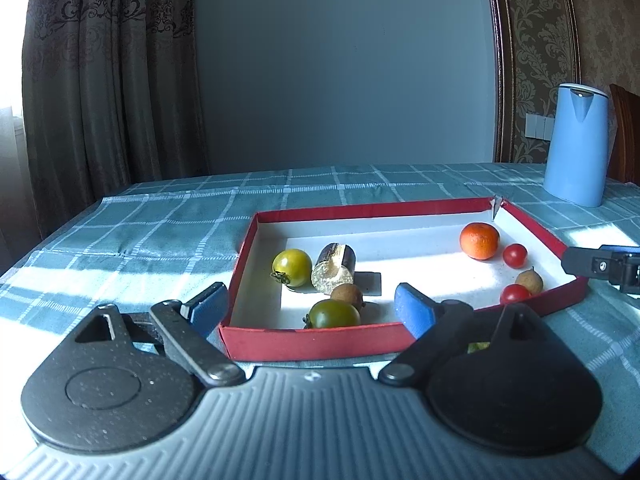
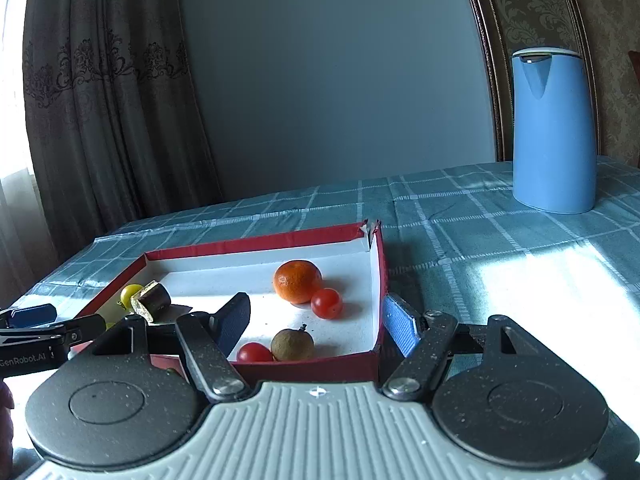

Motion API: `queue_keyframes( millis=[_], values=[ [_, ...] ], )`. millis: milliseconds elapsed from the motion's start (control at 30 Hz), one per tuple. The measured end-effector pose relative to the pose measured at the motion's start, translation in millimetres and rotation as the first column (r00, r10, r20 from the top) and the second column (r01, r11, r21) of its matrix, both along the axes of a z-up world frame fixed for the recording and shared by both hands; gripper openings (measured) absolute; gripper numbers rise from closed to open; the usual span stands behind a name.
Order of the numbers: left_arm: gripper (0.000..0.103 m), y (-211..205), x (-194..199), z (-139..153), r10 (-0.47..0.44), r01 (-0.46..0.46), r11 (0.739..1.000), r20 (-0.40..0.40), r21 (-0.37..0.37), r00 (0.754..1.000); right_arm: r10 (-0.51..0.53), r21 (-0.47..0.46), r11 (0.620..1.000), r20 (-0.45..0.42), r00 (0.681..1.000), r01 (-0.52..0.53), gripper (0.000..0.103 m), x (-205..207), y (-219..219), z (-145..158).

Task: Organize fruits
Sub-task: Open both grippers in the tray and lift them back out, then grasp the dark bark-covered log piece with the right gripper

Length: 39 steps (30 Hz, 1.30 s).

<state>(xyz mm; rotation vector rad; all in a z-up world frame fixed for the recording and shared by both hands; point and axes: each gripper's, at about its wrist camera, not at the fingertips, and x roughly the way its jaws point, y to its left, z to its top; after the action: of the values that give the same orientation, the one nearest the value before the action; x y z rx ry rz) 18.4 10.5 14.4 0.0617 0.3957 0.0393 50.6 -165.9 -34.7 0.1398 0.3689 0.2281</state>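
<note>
Two grippers hover at the near edge of a red tray on the checked tablecloth. Left gripper gapes wide, gripping nothing. Inside, from the left: a yellow-green tomato, then a cut cane stub, dark-skinned, lying on its side with its pale cut end toward the camera and its long axis running away. Rightward sit an orange tangerine, cherry tomatoes and a brown longan. Right gripper straddles the tray's right wall, spread wide, empty. Farthest right stands a blue kettle.
</note>
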Motion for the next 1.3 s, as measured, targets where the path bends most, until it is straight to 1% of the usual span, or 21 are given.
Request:
queue_keyframes(
  millis=[67, 133, 167, 233, 367, 433, 633, 933, 1067, 1200, 1300],
  values=[
    [0.09, -6, -2, -1, -0.009, 0.009, 0.999, 0.004, 0.032, 1.0, 0.04, -0.046, 0.998, 0.002, 0.999, -0.04, 0.073, -16, 11, -5],
    [0.09, -10, -1, -3, -0.013, 0.013, 0.998, 0.003, 0.057, 1.0, 0.088, -0.087, 0.992, -0.036, 0.995, -0.091, 0.072, -22, 22, -10],
    [0.09, -11, -1, -4, -0.017, 0.017, 0.998, 0.002, 0.061, 1.0, 0.097, -0.095, 0.99, -0.047, 0.994, -0.101, 0.072, -24, 26, -10],
    [0.091, -11, -2, -4, -0.019, 0.019, 0.998, 0.002, 0.064, 1.0, 0.09, -0.109, 0.989, -0.054, 0.995, -0.095, 0.072, -25, 33, -11],
    [0.092, -9, -2, -3, -0.017, 0.017, 0.998, 0.004, 0.055, 1.0, 0.098, -0.163, 0.979, -0.15, 0.984, -0.123, 0.072, -11, 47, -17],
    [0.093, -9, -1, -4, -0.023, 0.023, 0.998, 0.0, 0.056, 1.0, 0.107, -0.15, 0.979, -0.177, 0.978, -0.134, 0.072, -7, 49, -20],
    [0.094, -12, -2, -4, -0.028, 0.027, 0.997, 0.003, 0.07, 1.0, 0.097, -0.16, 0.978, -0.198, 0.975, -0.13, 0.072, 0, 58, -23],
    [0.097, -12, -1, -5, -0.029, 0.029, 0.997, -0.009, 0.074, 1.0, 0.081, -0.182, 0.976, -0.196, 0.977, -0.118, 0.072, 0, 60, -23],
    [0.097, -12, 0, -6, -0.031, 0.033, 0.996, -0.016, 0.077, 0.999, 0.075, -0.207, 0.972, -0.188, 0.979, -0.114, 0.072, 0, 65, -23],
    [0.098, -13, 0, -7, -0.03, 0.031, 0.996, -0.017, 0.079, 0.999, 0.081, -0.217, 0.969, -0.181, 0.98, -0.12, 0.063, -2, 66, -23],
    [0.098, -13, 0, -7, -0.034, 0.036, 0.996, -0.017, 0.082, 0.999, 0.085, -0.228, 0.965, -0.19, 0.978, -0.128, 0.061, -1, 68, -23]
  ],
)
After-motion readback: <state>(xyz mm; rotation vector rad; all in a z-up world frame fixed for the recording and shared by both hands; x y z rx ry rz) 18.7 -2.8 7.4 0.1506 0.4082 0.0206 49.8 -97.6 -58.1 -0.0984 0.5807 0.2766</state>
